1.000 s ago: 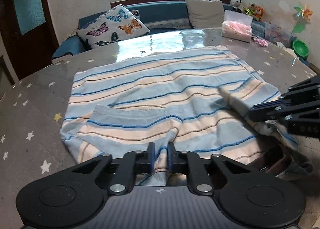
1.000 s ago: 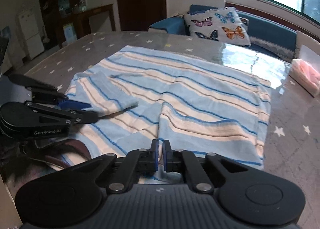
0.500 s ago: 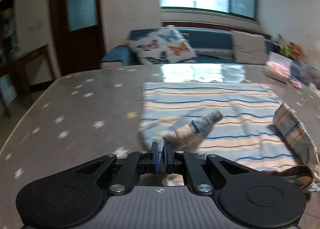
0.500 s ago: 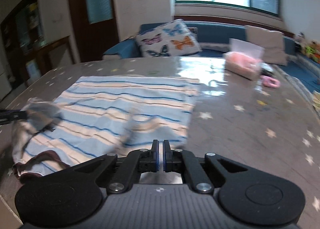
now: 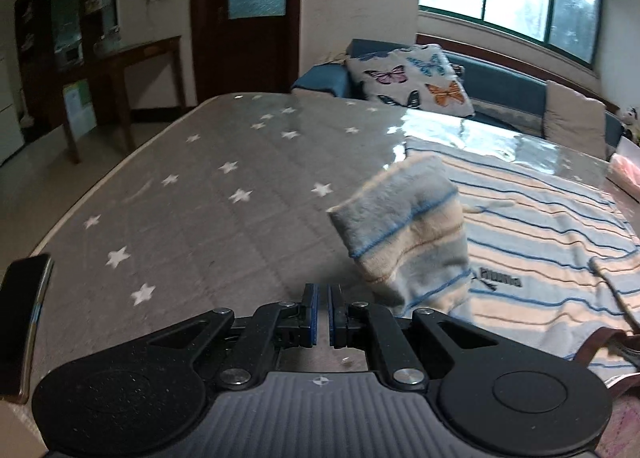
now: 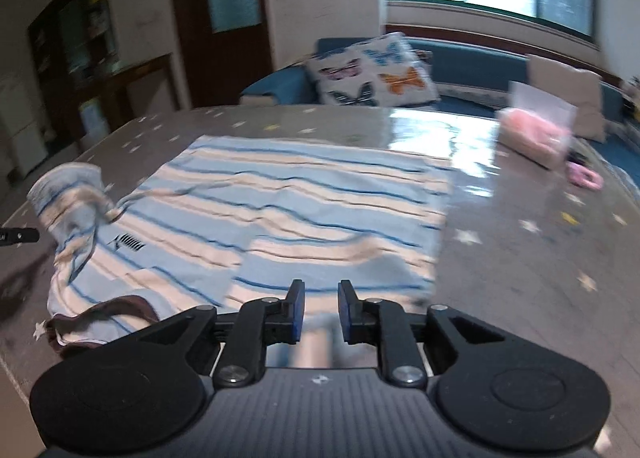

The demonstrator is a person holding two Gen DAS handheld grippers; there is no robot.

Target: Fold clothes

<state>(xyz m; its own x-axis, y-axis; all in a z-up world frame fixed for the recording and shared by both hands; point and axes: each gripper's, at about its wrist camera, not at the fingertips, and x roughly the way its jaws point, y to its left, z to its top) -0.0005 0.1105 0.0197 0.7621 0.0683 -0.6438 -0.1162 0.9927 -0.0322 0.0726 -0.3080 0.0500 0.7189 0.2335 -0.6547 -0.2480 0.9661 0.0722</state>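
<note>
Since a second ago my left gripper (image 5: 323, 312) has swung off the striped shirt (image 6: 304, 217) toward the bare left side of the star-print table (image 5: 208, 193), and the sleeve (image 5: 404, 234) it was pinching now stands up beside it, folded inward over the shirt body. I see its fingers pressed almost together with nothing between them. My right gripper (image 6: 321, 312) has lifted away from the shirt's near right edge, and its jaws have just been opening; they stand slightly apart, with no cloth between the blue pads (image 6: 298, 312). I see the shirt lying flat on the table, its brown collar (image 6: 100, 318) at the near left corner and a small printed logo (image 6: 129, 244) below the raised sleeve. A dark phone (image 5: 22, 322) lies at the table's near left edge. Beyond the table I make out a butterfly cushion (image 5: 412, 77) on a blue sofa (image 5: 508, 85), and a pink bag (image 6: 536, 135) sits on the far right of the table.
</note>
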